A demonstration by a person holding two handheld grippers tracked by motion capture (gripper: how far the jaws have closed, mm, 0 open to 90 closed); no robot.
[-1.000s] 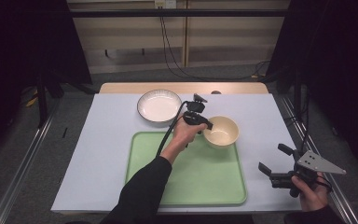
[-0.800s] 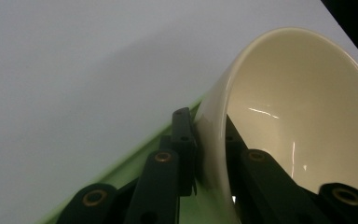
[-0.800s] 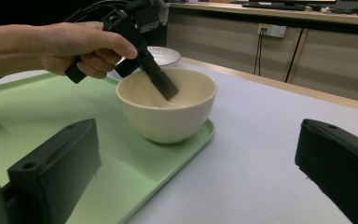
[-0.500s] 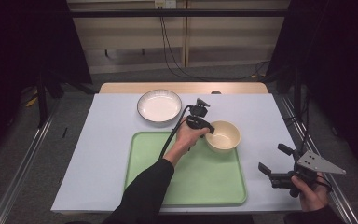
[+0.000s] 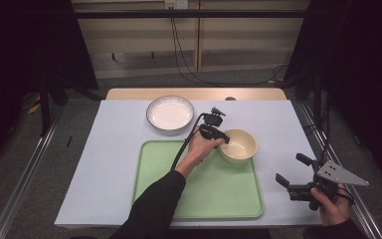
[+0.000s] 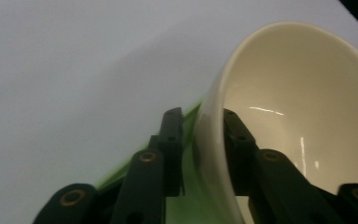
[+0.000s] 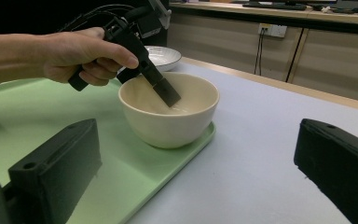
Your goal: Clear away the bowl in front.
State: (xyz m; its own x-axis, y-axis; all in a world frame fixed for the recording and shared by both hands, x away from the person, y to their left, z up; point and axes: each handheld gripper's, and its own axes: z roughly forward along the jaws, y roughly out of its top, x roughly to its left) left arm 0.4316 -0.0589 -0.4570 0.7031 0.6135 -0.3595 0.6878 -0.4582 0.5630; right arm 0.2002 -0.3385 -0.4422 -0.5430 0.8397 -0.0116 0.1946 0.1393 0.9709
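— Left gripper (image 5: 222, 140) first: what has it got?

— Its 2 jaws are closed over the rim of the cream bowl (image 5: 238, 145), 1 jaw inside and 1 outside the wall. The left gripper view shows the wall pinched between them, the inner jaw against the glazed inside.

— And where does the bowl sit?

— At the far right corner of the green tray (image 5: 199, 186). From the right gripper view its base looks to rest on the tray's rim there, with the white table cover (image 5: 99, 164) just beyond it. I can't tell whether the base is fully down or slightly tilted.

— Which side of the bowl is gripped?

— The side toward the tray's middle. So the bowl lies beyond the jaws, away from the left hand (image 5: 201, 148), and any pull back along the forearm would likely drag it further onto the tray.

— The other gripper?

— Right gripper (image 5: 293, 174) is well off the tray's right edge, jaws spread wide and holding nothing. The left one is plainly the nearer; the right merely faces the bowl from a distance.

— Anything else close?

— A white plate (image 5: 170, 114) beyond the tray's far edge, apart from the bowl.
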